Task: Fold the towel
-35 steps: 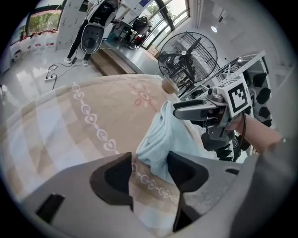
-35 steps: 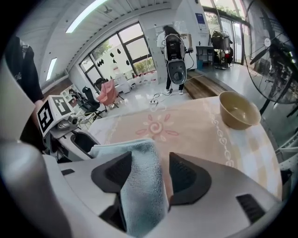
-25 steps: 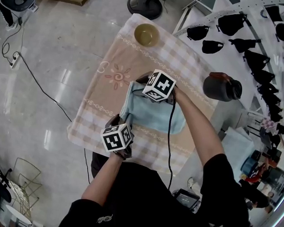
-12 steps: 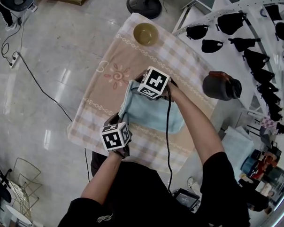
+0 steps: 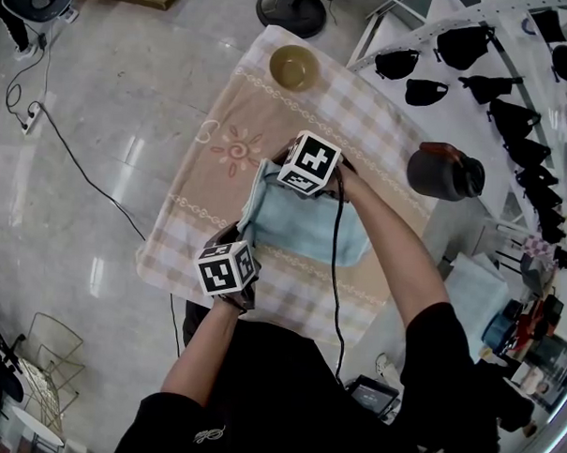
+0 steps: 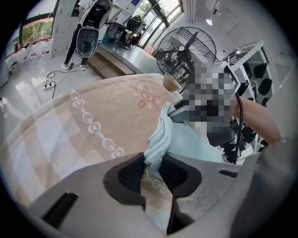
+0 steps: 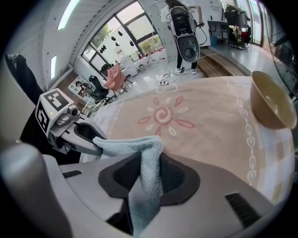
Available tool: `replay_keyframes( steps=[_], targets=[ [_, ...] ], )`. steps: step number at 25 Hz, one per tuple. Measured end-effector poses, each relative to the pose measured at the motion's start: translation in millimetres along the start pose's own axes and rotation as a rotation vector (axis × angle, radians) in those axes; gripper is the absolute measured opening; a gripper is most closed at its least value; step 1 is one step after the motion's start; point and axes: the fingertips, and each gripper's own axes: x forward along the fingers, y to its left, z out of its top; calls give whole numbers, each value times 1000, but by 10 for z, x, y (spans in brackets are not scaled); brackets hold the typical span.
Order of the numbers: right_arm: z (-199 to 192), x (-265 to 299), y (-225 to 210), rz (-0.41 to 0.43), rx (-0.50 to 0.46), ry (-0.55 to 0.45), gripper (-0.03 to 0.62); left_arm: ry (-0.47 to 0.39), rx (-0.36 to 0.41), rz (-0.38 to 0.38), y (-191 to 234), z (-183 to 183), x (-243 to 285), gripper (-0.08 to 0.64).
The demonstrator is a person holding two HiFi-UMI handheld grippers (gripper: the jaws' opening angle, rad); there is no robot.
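Observation:
A light blue towel (image 5: 307, 229) lies bunched on the checked tablecloth (image 5: 222, 124). My left gripper (image 5: 243, 236) sits at the towel's near left corner. Its jaws have just been closing, and the towel's edge (image 6: 159, 139) is now pinched between them (image 6: 156, 162). My right gripper (image 5: 275, 171) is at the far left corner. Its jaws have also just been closing and now press on a fold of the towel (image 7: 148, 158) between them (image 7: 149, 174). In the right gripper view my left gripper (image 7: 95, 144) holds the other end of that edge.
A tan bowl (image 5: 293, 68) stands at the table's far end, also in the right gripper view (image 7: 272, 104). A dark jug (image 5: 443, 171) sits off the table's right edge. A rack of black items (image 5: 488, 61), a fan base (image 5: 291, 7) and a floor cable (image 5: 80, 165) surround the table.
Both hands have stayed at the towel's left corners. The right gripper's cube has shifted slightly to the left, and the left gripper's cube has edged left too.

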Motion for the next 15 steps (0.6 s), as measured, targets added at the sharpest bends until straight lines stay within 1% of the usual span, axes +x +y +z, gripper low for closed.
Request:
replay_keyframes(
  steps=[4, 8, 12, 15],
  targets=[
    [15, -33, -5, 3, 34, -56, 89, -13, 18, -14, 1, 92, -41, 83],
    [68, -116, -20, -21, 48, -116, 77, -5, 54, -23, 75, 248, -76, 77],
    [264, -301, -82, -59, 74, -240, 74, -40, 119, -4, 193, 602, -148, 74],
    [398, -432, -134, -101, 92, -332, 72, -56, 192, -2, 259, 894, -194, 74]
  ],
)
